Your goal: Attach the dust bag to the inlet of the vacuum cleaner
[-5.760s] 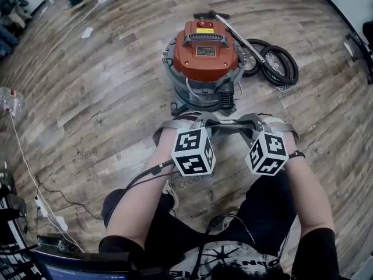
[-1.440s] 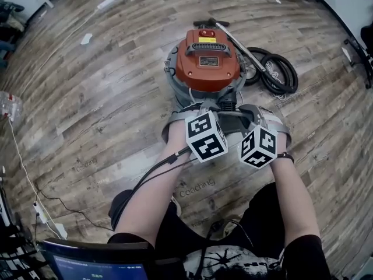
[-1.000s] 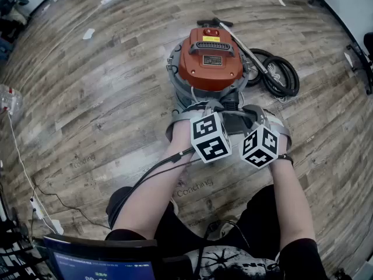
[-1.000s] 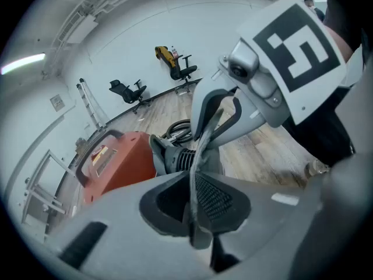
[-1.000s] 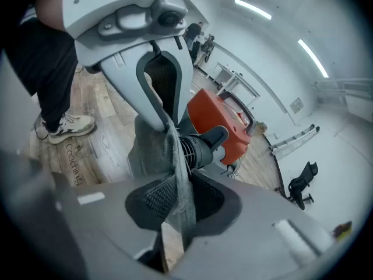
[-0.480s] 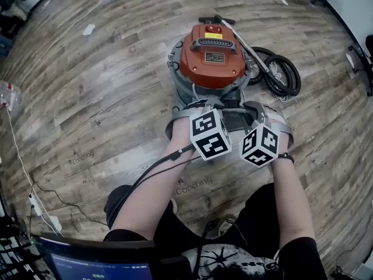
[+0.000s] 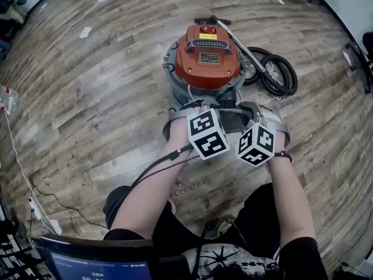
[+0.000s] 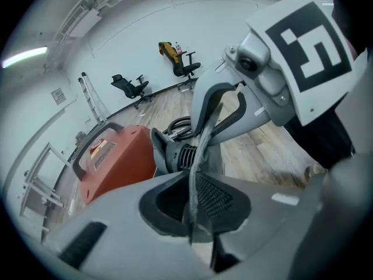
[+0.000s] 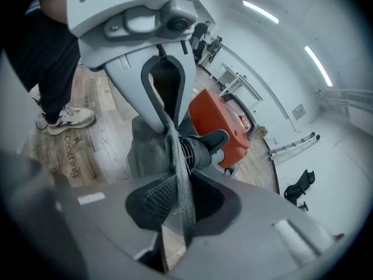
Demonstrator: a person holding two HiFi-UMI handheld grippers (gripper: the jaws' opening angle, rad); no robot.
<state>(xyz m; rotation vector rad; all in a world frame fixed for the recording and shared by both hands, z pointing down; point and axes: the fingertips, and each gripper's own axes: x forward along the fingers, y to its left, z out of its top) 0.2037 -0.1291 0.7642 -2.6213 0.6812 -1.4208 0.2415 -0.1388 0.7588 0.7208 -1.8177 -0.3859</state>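
Observation:
The vacuum cleaner (image 7: 207, 54), with an orange lid on a grey drum, stands on the wood floor. Its black ribbed inlet (image 8: 178, 156) sticks out of the near side toward me. My left gripper (image 8: 195, 206) is shut on a thin edge of the grey dust bag (image 8: 201, 150). My right gripper (image 9: 178, 206) is shut on the opposite side of the bag (image 9: 152, 150), whose cloth hangs just in front of the inlet (image 9: 198, 150). In the head view both grippers, left (image 7: 197, 107) and right (image 7: 247, 108), sit side by side against the drum's near side, hiding the bag's mouth.
A coiled black hose (image 7: 274, 69) and a metal wand (image 7: 239, 37) lie to the right of the vacuum. Cables (image 7: 23, 174) trail over the floor at left. A laptop screen (image 7: 87, 267) is at the bottom. Office chairs (image 8: 131, 86) stand by the far wall.
Since the earliest frame both grippers have carried the bag forward to the vacuum's near side. Over the last second they have hardly moved.

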